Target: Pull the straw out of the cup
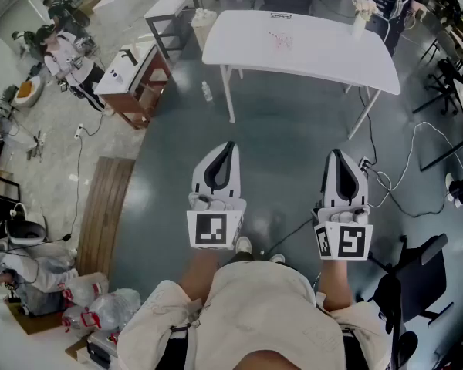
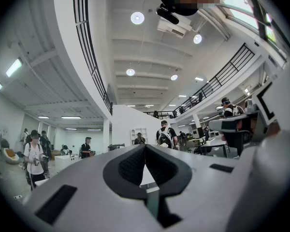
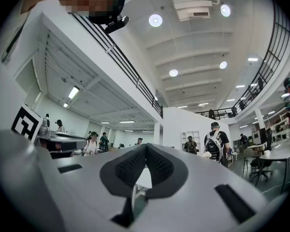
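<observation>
Head view: cup (image 1: 360,21) well apart from closed jaws.

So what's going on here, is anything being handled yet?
Not yet. A person stands with the left gripper and right gripper held out over the dark floor, both shut and empty. The white table lies ahead, apart from both. A small pale thing near its far right corner could be the cup, but it's too small to tell.
</observation>
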The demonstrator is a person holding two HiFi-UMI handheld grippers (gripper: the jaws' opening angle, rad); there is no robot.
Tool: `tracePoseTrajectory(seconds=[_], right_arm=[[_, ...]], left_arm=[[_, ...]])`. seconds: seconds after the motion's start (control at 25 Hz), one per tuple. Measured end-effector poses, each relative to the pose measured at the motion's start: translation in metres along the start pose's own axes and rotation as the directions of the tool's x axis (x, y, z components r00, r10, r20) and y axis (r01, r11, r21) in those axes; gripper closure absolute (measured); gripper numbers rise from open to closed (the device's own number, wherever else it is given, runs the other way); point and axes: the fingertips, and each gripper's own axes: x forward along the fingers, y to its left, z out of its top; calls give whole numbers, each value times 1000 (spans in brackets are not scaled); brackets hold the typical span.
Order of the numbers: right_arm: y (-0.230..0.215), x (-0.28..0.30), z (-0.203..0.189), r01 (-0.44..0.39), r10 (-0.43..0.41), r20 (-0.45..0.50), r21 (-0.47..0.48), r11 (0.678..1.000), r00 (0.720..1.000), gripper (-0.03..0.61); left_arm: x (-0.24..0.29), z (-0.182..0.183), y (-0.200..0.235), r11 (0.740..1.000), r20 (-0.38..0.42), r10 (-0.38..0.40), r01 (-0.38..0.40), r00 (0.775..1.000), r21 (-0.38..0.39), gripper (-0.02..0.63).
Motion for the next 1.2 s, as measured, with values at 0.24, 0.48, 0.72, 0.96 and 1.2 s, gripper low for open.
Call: tracePoseTrajectory(seconds=[0.24, 0.48, 0.72, 0.96, 1.2], right_arm=[[13, 17, -2, -1, 1, -1, -14, 1000, 1000, 577], [29, 35, -3, 13, -13, -6, -31, 999, 1000, 575], [36, 56, -9, 65, -65, -7, -1, 998, 998, 575], [53, 75, -13, 105, -105, -6, 4, 994, 994, 575], [64, 88, -19, 111, -111, -9, 14, 994, 994, 575]], left_arm=[[6, -4, 18, 1000, 20, -3, 3, 1000, -6, 607], [13, -4, 40, 1000, 41, -16, 16, 999, -16, 607], [24, -15, 68, 999, 32, -28, 30, 999, -40, 607], [30, -22, 99, 997, 42, -45, 47, 998, -55, 607], [34, -33, 118, 997, 23, -46, 48, 999, -66, 607]])
